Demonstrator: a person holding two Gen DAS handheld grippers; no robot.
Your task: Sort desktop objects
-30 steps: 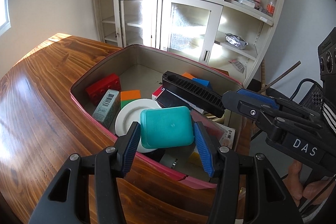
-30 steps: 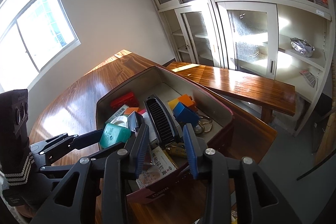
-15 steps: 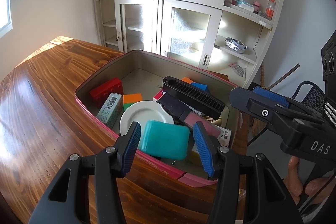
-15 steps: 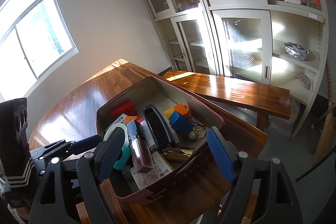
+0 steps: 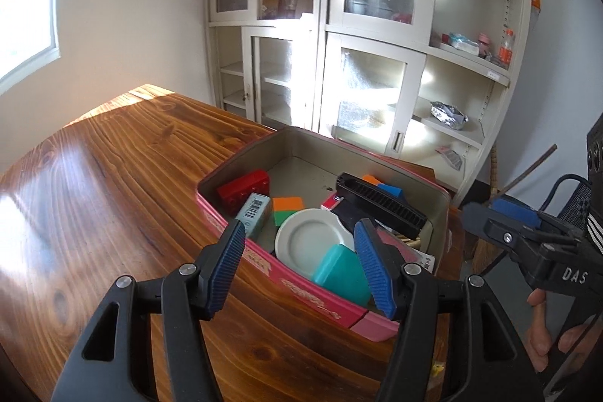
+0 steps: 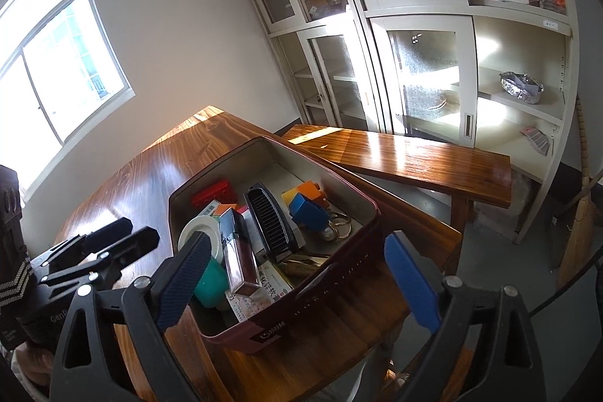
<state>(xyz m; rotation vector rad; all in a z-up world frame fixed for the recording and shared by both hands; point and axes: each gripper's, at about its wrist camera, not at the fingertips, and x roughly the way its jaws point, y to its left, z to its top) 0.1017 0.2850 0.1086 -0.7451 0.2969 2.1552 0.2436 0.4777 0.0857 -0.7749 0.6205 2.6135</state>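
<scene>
Left gripper (image 5: 299, 268) withdrawn (jaws spread), teal box (image 5: 341, 274) released

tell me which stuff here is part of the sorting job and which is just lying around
Job: pink tin box, teal case, white plate, red block, black comb.
Lying about: cabinet, bench, broom.

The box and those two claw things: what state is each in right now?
Left gripper: open, empty, above the box's near rim.
Right gripper: open wide, empty.
Box: lidless, full of items.
Teal case: lying in the box, leaning on the plate, released.
Plate: tilted among items.
Cabinet doors: shut.
</scene>
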